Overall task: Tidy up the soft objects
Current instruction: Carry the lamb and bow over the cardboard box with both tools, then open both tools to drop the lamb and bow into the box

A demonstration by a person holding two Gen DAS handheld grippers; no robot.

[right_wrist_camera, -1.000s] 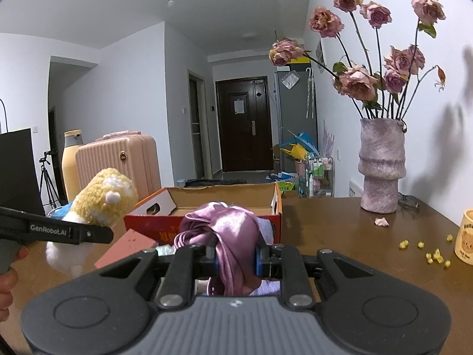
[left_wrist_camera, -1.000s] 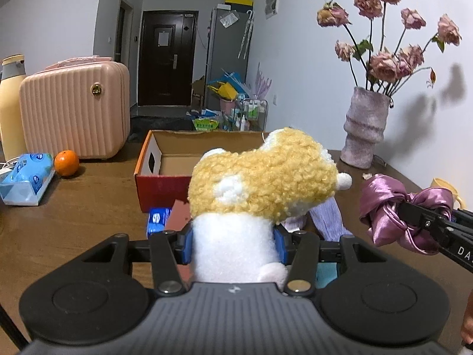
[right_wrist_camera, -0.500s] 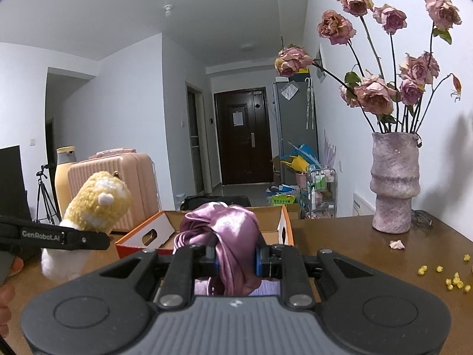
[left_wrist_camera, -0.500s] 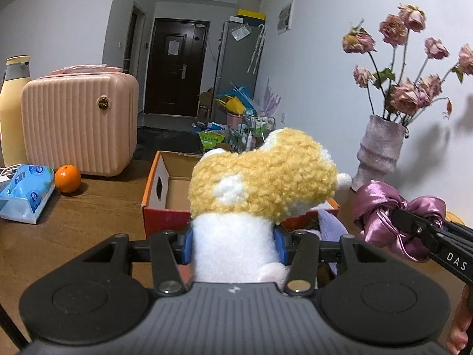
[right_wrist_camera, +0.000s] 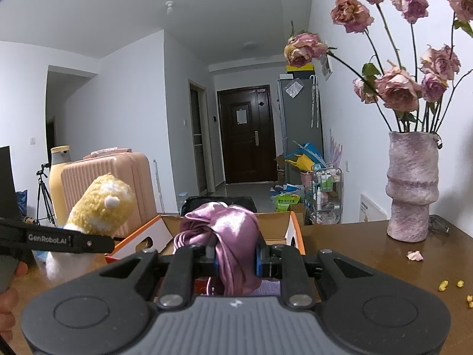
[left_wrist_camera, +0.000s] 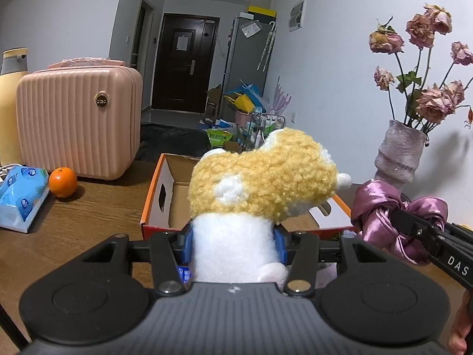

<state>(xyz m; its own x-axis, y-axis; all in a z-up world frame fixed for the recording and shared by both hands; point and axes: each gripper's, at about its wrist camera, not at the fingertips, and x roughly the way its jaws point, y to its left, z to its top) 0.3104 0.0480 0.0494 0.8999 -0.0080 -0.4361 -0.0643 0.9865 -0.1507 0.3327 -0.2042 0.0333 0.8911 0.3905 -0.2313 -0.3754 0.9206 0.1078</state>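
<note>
The plush toy (left_wrist_camera: 260, 195), yellow curly head over a white body, is clamped at its white lower body between the blue pads of the left gripper (left_wrist_camera: 235, 244). Its long axis runs roughly upright; the head leans toward 1 o'clock in the left wrist view, with a small white nub at its 3 o'clock edge. In the right wrist view the same toy (right_wrist_camera: 100, 204) sits at 9 o'clock, head tilted toward 1 o'clock.

The purple satin scrunchie (right_wrist_camera: 227, 236) is pinched between the nearly closed pads of the right gripper (right_wrist_camera: 236, 259), bunched fabric rising above the fingers and hanging below them. In the left wrist view it (left_wrist_camera: 381, 216) appears at 3 o'clock, just beside the toy, apart from it.

Both items are held above the wooden table (left_wrist_camera: 74, 222), directly before an open orange-edged cardboard box (left_wrist_camera: 156, 189). The box interior in view shows bare cardboard.

Beyond, at 9 o'clock: an orange (left_wrist_camera: 62, 182), a blue tissue pack (left_wrist_camera: 20, 198), a pink ribbed suitcase (left_wrist_camera: 77, 121). At 3 o'clock: a mauve vase (right_wrist_camera: 411, 186) with dried roses (right_wrist_camera: 396, 88).
</note>
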